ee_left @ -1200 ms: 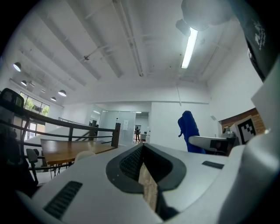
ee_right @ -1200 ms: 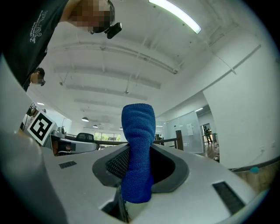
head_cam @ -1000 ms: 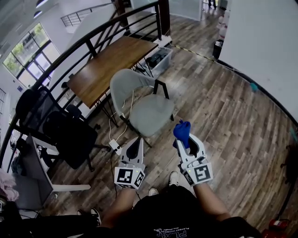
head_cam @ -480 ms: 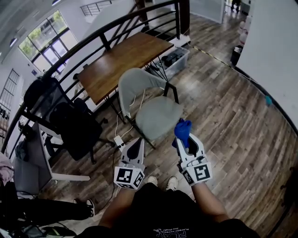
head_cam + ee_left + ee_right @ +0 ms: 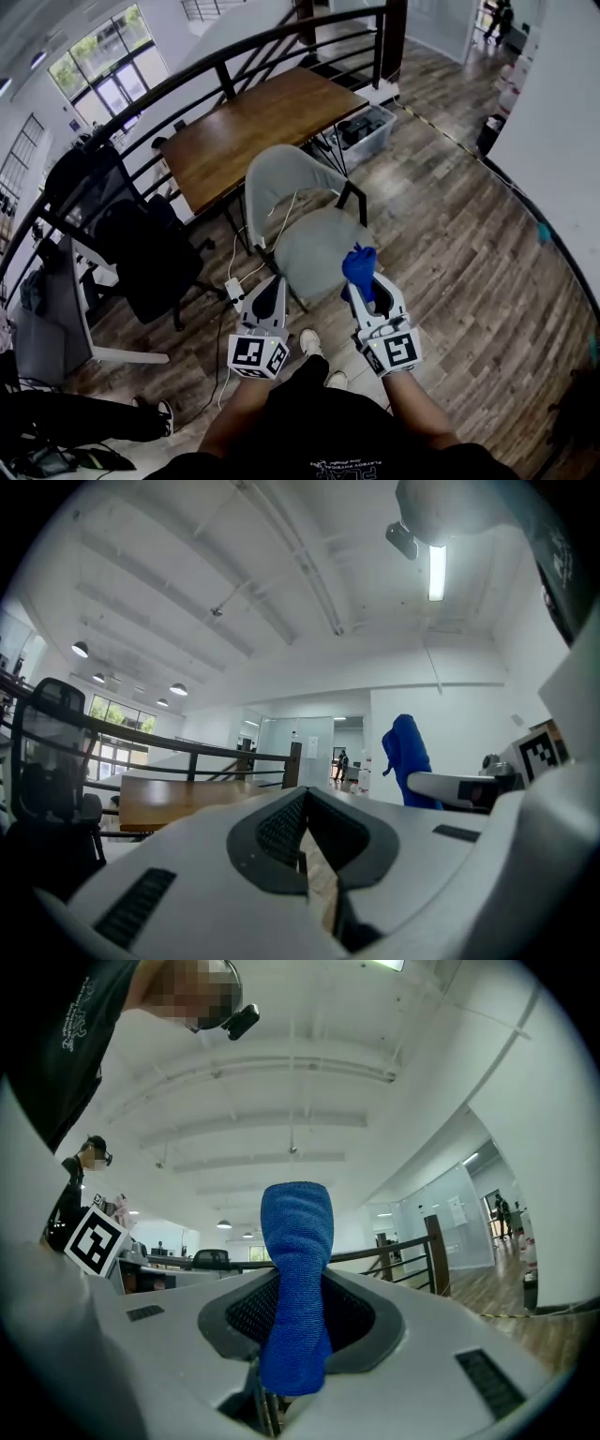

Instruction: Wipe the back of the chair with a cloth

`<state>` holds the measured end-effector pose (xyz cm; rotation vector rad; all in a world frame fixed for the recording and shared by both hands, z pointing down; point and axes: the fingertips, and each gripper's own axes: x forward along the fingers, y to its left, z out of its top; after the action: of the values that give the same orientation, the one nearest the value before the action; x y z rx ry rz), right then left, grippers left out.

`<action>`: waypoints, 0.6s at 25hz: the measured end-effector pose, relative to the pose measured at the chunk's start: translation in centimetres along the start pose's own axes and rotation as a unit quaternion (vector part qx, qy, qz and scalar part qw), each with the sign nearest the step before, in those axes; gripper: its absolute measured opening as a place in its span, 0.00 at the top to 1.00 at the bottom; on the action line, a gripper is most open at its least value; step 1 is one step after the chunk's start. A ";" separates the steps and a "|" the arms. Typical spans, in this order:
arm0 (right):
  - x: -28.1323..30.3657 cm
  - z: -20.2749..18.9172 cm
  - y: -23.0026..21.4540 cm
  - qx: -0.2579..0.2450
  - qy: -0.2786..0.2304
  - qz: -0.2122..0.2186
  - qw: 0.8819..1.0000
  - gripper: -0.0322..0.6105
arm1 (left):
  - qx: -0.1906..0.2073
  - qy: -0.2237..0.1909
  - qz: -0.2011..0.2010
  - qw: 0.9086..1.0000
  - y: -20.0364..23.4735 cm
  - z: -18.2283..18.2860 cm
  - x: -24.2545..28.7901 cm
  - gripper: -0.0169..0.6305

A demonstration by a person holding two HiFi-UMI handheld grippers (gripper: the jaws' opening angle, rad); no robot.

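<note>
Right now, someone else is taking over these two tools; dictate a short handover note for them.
Right tool: shut on the blue cloth, which stands up out of the jaws.
Left tool: shut, holding nothing.
Grey chair: just ahead, its backrest toward the wooden table; neither tool touches it.
Done: cloth is gripped.
Left: bring the cloth to the backrest and wipe it; no wiping contact yet.

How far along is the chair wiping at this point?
Done: the blue cloth is picked up, clamped in the right gripper. In hand: the person stands facing the grey chair, with both grippers held in front of it; the left gripper is shut and empty. Left: all the wiping, since the cloth has not yet touched the chair back.
</note>
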<state>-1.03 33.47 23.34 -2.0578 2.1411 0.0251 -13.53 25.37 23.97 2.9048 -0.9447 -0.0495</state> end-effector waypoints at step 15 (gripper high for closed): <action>15.0 -3.6 -0.4 -0.015 0.050 0.062 0.997 0.76 | -0.041 -0.006 0.032 0.999 11.8 -0.3 8.3 0.97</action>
<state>-1.55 18.12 24.88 -1.9781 2.3400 -0.0299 -13.74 10.99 25.38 2.7998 -1.0128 -0.0993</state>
